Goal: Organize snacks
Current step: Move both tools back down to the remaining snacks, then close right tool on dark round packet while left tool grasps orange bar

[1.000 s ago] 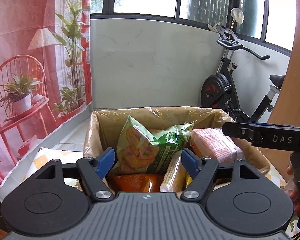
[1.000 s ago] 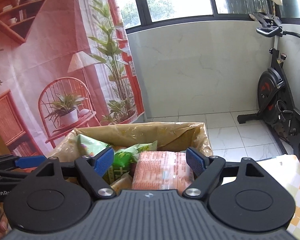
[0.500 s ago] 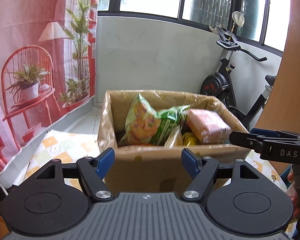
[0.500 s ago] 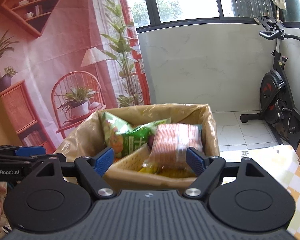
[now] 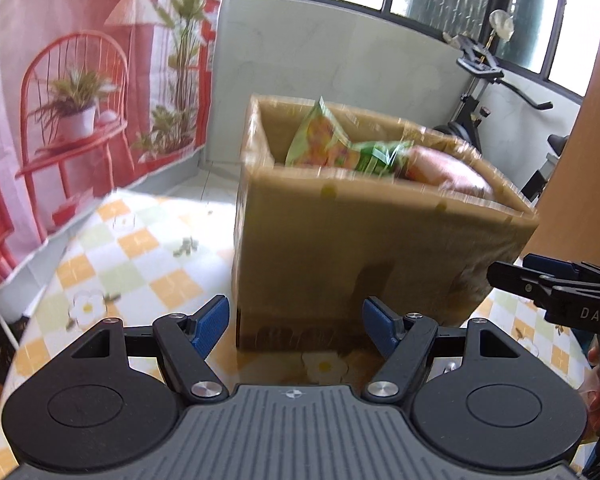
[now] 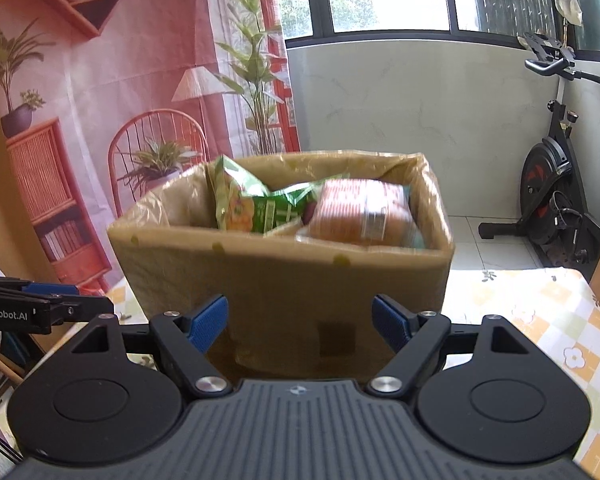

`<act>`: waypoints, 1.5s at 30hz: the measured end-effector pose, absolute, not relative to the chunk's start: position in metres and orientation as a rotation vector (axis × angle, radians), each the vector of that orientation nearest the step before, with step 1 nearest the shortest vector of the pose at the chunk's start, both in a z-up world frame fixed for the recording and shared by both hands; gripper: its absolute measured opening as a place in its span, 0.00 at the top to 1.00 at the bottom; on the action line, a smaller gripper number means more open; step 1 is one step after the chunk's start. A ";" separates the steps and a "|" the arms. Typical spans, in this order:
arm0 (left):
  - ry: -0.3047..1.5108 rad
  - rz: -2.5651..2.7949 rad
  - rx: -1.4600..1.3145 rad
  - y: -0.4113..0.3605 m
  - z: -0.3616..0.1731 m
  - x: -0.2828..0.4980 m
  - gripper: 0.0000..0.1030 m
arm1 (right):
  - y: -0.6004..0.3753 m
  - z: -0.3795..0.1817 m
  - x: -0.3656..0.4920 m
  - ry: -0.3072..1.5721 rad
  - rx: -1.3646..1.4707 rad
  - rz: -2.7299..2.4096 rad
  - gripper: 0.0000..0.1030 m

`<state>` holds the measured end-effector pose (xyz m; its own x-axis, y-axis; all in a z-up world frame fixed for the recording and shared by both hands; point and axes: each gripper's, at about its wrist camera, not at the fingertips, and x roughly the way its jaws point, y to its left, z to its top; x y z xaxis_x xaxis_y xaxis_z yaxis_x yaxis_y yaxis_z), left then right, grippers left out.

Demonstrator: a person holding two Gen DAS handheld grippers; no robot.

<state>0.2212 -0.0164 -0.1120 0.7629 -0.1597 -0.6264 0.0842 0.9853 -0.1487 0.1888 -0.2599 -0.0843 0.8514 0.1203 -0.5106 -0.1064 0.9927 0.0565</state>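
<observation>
A brown cardboard box (image 5: 340,240) (image 6: 284,280) lined with clear plastic stands on the checked tablecloth. A green snack bag (image 5: 332,144) (image 6: 252,204) and an orange-pink packet (image 5: 444,168) (image 6: 360,212) stick up inside it. My left gripper (image 5: 296,326) is open and empty, low in front of the box. My right gripper (image 6: 300,322) is open and empty, also in front of the box; it shows at the right in the left wrist view (image 5: 556,292). The left gripper shows at the left in the right wrist view (image 6: 40,308).
The table (image 5: 132,264) carries a yellow, green and white checked cloth with flowers. A printed red backdrop (image 6: 100,100) hangs at the left. An exercise bike (image 6: 556,184) stands on the tiled floor at the right. A wooden panel (image 5: 580,160) is at the far right.
Both grippers have pulled back and dropped from over the box's open top to in front of its near wall. Both stay open and empty.
</observation>
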 end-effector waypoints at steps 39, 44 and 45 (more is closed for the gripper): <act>0.917 -0.123 -0.170 -0.040 -0.230 0.208 0.55 | -0.261 -0.233 0.168 0.863 0.043 0.093 0.35; 0.899 -0.111 -0.183 -0.033 -0.225 0.203 0.55 | -0.255 -0.242 0.172 0.882 0.025 0.095 0.37; 0.895 -0.110 -0.186 -0.031 -0.224 0.202 0.56 | -0.253 -0.243 0.172 0.876 0.015 0.093 0.37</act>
<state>0.2018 -0.0315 -0.2237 0.6214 -0.1726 -0.7643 0.0178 0.9783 -0.2065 0.1720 -0.2529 -0.2429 0.6365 0.0876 -0.7663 -0.0753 0.9958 0.0513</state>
